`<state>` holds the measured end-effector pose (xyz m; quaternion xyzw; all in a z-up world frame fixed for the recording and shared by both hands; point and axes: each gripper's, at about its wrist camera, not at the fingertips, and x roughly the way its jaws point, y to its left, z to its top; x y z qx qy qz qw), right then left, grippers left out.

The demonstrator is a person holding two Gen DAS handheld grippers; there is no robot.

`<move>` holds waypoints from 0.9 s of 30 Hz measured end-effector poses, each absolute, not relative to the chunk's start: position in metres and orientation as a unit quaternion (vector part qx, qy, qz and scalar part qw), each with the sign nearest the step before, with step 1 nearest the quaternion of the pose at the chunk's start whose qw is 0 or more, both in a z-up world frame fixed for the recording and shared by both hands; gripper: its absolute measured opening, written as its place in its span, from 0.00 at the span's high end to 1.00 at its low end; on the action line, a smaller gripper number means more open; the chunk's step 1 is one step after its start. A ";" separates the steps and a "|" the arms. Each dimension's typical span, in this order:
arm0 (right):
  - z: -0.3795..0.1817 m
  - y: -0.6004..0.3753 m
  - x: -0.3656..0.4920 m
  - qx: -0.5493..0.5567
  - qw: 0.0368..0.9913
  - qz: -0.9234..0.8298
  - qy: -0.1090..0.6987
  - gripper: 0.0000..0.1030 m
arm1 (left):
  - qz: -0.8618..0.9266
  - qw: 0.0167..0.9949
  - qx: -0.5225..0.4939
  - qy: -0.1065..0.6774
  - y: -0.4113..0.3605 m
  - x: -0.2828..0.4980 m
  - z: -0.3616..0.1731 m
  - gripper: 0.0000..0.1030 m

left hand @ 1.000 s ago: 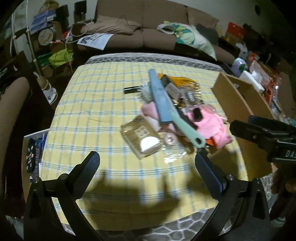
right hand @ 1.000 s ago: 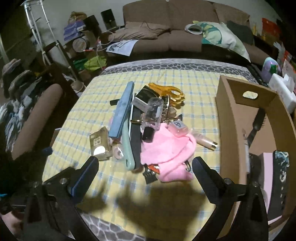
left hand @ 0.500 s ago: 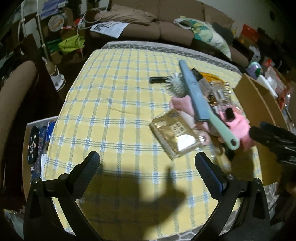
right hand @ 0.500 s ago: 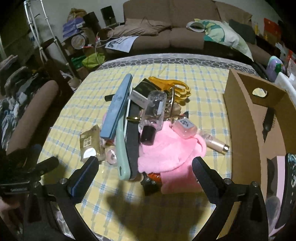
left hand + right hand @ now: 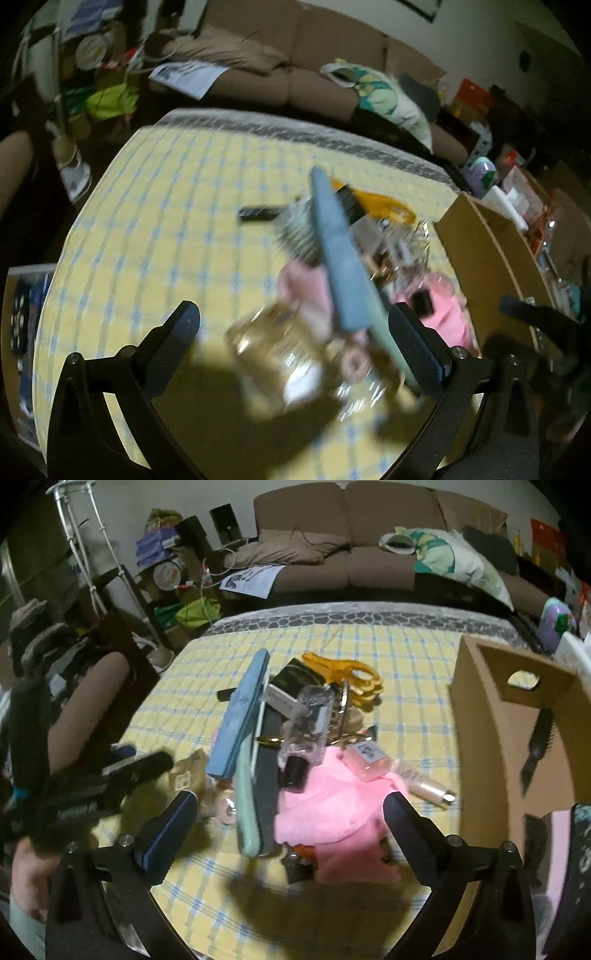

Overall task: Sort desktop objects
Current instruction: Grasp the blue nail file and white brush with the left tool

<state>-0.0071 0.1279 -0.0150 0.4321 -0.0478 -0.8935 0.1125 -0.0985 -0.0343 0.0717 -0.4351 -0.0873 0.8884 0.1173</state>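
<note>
On the left wrist view my left gripper (image 5: 291,328) hangs wide apart and empty over the blurred gold packet (image 5: 275,356) at the pile's near left. On the right wrist view my right gripper (image 5: 290,812) gapes wide and empty above the pink cloth (image 5: 332,805); the cardboard box (image 5: 484,716) stands right. Grabbing cloth could drag the small bottle (image 5: 367,757) off it.

Both cameras sit low over the near edge of the table (image 5: 369,642) and look forward across it to the sofa (image 5: 369,513) at the top of each frame. The left wrist view is blurred and stands more to the left; the pile (image 5: 332,280) fills its centre and lower right. The right wrist view is sharp, with the pile (image 5: 288,753) in its centre. Both views share the pile, the sofa and the cardboard box (image 5: 491,266) (image 5: 491,716) at the right edge.
</note>
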 end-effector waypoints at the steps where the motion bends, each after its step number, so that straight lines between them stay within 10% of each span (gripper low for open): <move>1: -0.014 0.129 -0.006 0.431 0.112 -0.895 -0.041 0.00 | 0.890 0.119 -0.433 -0.077 -0.026 -0.105 0.073 0.08; 10: -0.023 0.145 -0.002 0.447 0.119 -0.886 -0.044 0.00 | 0.872 0.103 -0.478 0.030 0.036 -0.177 0.041 0.35; 16: -0.028 0.154 -0.008 0.457 0.123 -0.879 -0.059 0.00 | 0.867 0.122 -0.483 -0.002 0.033 -0.176 0.033 0.60; 27: -0.007 0.159 -0.006 0.430 0.142 -0.883 -0.122 0.00 | 0.876 0.134 -0.441 -0.143 -0.045 -0.109 0.097 0.72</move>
